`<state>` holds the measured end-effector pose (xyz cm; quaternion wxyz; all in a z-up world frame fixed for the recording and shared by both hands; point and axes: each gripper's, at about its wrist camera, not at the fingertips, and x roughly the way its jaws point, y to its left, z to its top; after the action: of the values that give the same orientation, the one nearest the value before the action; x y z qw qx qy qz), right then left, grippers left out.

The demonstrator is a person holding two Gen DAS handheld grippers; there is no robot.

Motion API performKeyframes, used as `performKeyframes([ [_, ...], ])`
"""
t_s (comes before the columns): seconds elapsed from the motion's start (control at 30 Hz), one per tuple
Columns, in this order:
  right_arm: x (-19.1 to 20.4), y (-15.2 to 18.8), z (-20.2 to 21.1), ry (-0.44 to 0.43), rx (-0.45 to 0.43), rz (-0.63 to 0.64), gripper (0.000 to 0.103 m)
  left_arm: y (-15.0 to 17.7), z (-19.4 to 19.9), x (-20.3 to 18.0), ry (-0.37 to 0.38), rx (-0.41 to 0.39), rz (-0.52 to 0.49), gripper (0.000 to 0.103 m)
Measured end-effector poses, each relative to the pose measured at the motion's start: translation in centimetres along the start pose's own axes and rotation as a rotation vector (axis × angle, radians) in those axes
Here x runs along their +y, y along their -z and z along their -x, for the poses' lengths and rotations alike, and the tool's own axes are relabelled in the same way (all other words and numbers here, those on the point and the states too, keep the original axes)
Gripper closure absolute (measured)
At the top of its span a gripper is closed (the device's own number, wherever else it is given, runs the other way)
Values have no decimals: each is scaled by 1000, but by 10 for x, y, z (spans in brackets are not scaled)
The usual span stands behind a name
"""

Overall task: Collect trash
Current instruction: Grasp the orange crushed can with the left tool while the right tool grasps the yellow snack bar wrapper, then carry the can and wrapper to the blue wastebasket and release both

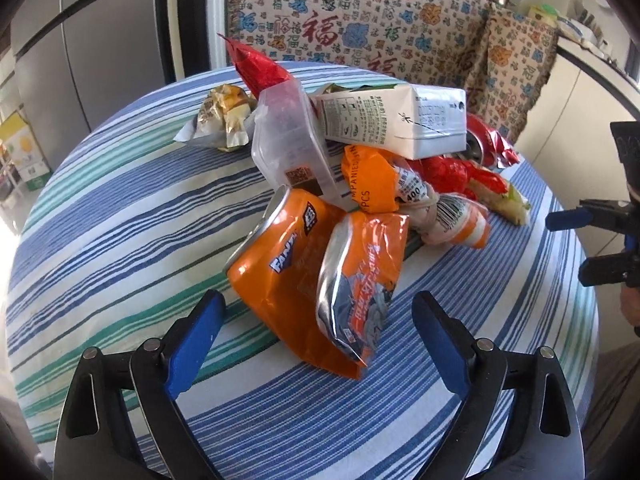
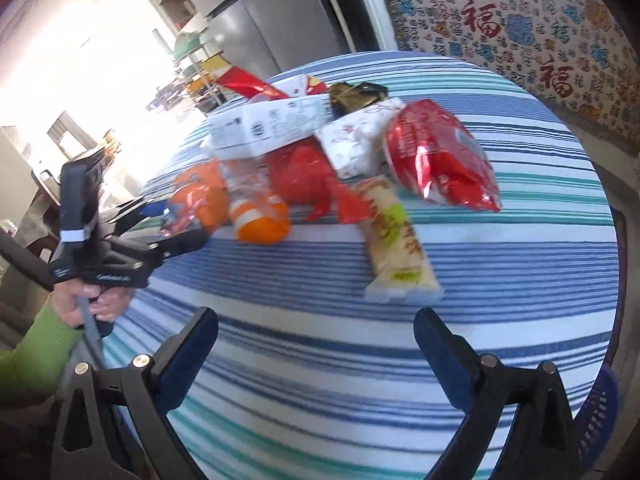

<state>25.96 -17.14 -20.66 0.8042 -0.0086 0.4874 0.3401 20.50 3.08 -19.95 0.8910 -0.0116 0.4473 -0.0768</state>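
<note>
A round counter (image 1: 120,216) under a blue, white and green striped cloth stands before a patterned textile with red characters (image 1: 360,20), with grey cabinet doors to the side. The trash is heaped at the middle of the counter: a crushed orange soda can (image 1: 276,252), an orange-and-silver snack wrapper (image 1: 360,280), a clear plastic tub (image 1: 288,136), a white carton (image 1: 392,120) lying across the top, a red foil pouch (image 1: 256,68), a gold wrapper (image 1: 224,120) apart at the far left, and red packets behind.

The left tongs (image 1: 320,320) are spread wide and empty, angled down at the near edge of the heap; the can and the snack wrapper sit just ahead, between the lines of the two blue pads, untouched.

The right tongs (image 2: 316,332) are likewise spread wide with nothing between them, over bare cloth. A pale yellow-green stick packet (image 2: 396,248) lies ahead, slightly right, near but apart; a red chip bag (image 2: 440,160) lies beyond it. A green sleeve (image 2: 28,352) shows on the person's left arm.
</note>
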Motion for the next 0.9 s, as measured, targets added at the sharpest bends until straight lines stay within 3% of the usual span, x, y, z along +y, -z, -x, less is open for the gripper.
performKeyframes([
  [0.13,-12,-7,6,200,-59,-45,3,-4,-1,-1,6,-10,-1,8],
  [0.23,-19,-16,-11,270,-45,-35,4,-9,-6,0,13,-9,26,9],
  [0.3,-16,-23,-23,302,-28,1,15,-12,-6,1,34,-17,41,10],
  [0.43,-7,-34,-40,325,-29,81,22,-13,-8,1,55,-24,45,19],
  [0.47,-6,-35,-43,326,-25,93,32,-15,-9,2,59,-21,46,20],
  [0.57,-4,-32,-46,303,1,89,77,-12,-6,3,75,-26,53,26],
  [0.7,-5,-26,-33,267,1,30,81,-13,5,9,109,-56,72,39],
  [0.9,-5,-9,-6,219,-19,-49,81,-5,13,15,105,-33,87,42],
])
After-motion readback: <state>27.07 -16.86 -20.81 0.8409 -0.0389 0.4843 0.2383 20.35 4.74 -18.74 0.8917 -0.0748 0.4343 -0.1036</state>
